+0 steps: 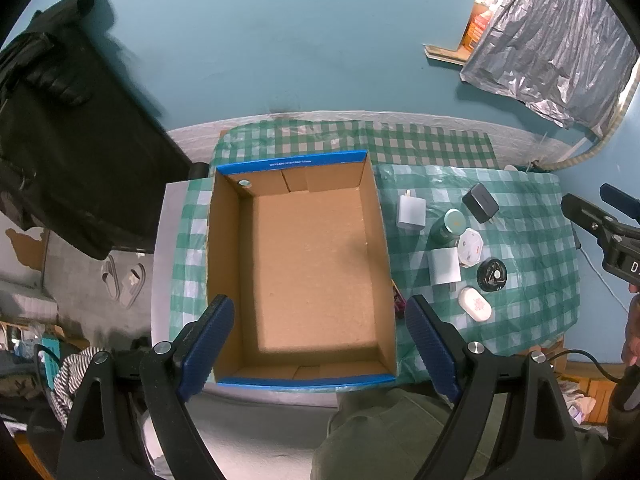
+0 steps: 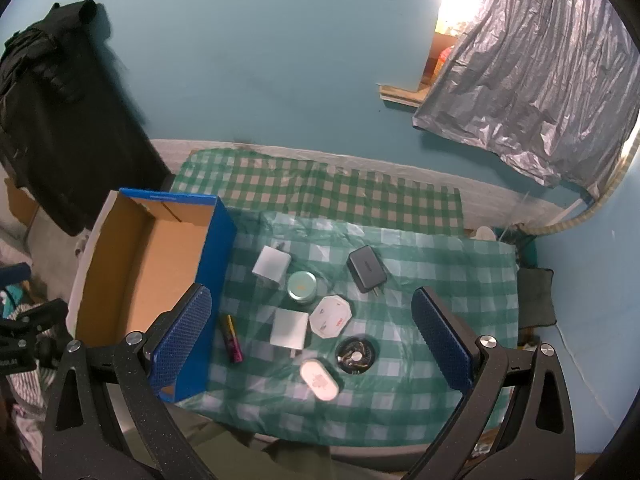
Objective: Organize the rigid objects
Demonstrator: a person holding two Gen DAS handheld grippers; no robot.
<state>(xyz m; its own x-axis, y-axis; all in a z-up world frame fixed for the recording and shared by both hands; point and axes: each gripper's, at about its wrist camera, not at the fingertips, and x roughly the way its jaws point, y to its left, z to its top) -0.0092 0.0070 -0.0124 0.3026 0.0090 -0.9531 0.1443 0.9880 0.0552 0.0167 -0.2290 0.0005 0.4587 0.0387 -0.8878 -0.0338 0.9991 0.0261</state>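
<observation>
An open cardboard box (image 1: 308, 379) (image 2: 216, 240) with blue outer walls sits on the left of the checked cloth, nothing in it. To its right lie a white charger (image 1: 411, 211) (image 2: 272, 265), a black charger (image 1: 480, 202) (image 2: 367, 269), a green round tin (image 1: 452, 224) (image 2: 302, 287), a white octagonal case (image 1: 470, 247) (image 2: 332, 316), a white square block (image 1: 444, 266) (image 2: 289, 329), a black round disc (image 1: 491, 275) (image 2: 356, 354), a white oval case (image 1: 475, 304) (image 2: 319, 380) and a dark pink-tipped stick (image 2: 231, 338). My left gripper (image 1: 320, 344) hovers open over the box. My right gripper (image 2: 312, 342) hovers open above the small objects.
The green checked cloth (image 2: 440, 280) covers a small table against a teal wall. A black garment (image 1: 60, 120) hangs at the left. A crinkled silver sheet (image 2: 540, 92) hangs at the right. Sandals (image 1: 124, 280) lie on the floor to the left.
</observation>
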